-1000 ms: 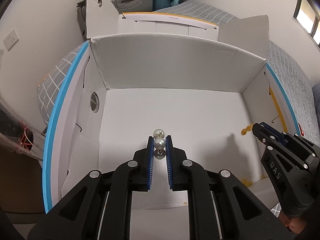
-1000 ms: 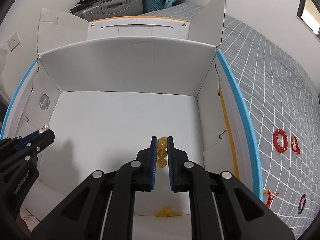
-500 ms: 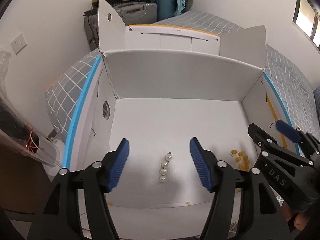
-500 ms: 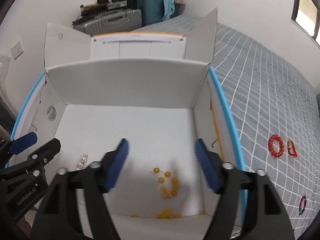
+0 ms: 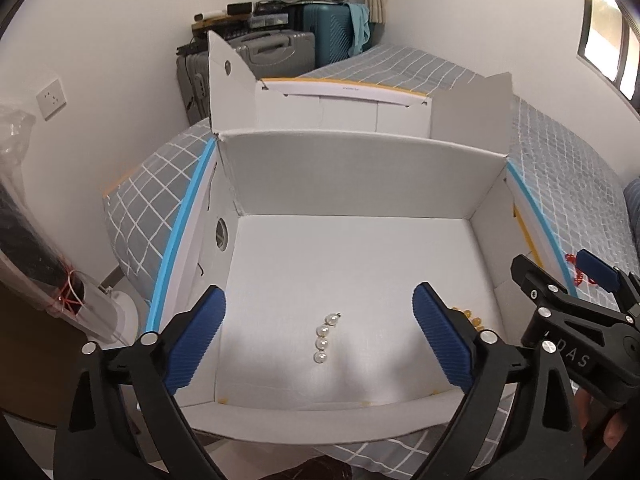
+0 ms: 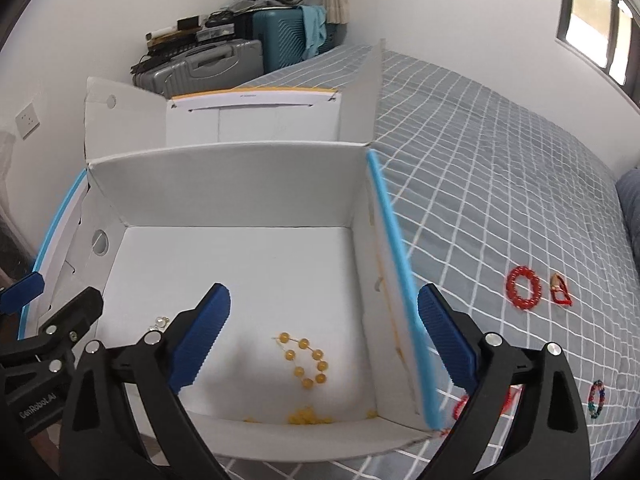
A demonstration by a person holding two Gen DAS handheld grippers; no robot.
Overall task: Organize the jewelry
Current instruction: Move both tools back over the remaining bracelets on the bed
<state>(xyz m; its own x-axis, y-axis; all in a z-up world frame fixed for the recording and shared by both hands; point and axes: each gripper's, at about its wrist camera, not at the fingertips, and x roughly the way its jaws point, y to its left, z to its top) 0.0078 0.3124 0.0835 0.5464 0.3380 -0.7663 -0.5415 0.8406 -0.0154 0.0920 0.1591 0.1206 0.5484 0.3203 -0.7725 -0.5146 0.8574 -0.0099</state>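
A white cardboard box (image 5: 360, 168) stands open on the bed. A short pearl strand (image 5: 324, 338) lies on its floor, below my open, empty left gripper (image 5: 318, 340). A yellow bead bracelet (image 6: 308, 362) lies on the box floor in the right wrist view, below my open, empty right gripper (image 6: 324, 336). The pearl strand also shows there (image 6: 160, 323) at the left. The right gripper shows in the left wrist view (image 5: 568, 308) at the box's right wall. More yellow beads (image 6: 306, 416) lie by the near wall.
On the grey checked bedspread (image 6: 500, 184) right of the box lie a red bead bracelet (image 6: 523, 289), a small red piece (image 6: 560, 293), a multicoloured bracelet (image 6: 596, 398) and another red piece (image 6: 462, 406). Suitcases (image 5: 280, 50) stand behind. A second white box (image 5: 340, 108) sits beyond.
Both grippers opened and let go: the pearl strand and the yellow bracelet now lie on the box floor. Both grippers have pulled back and up from the box.
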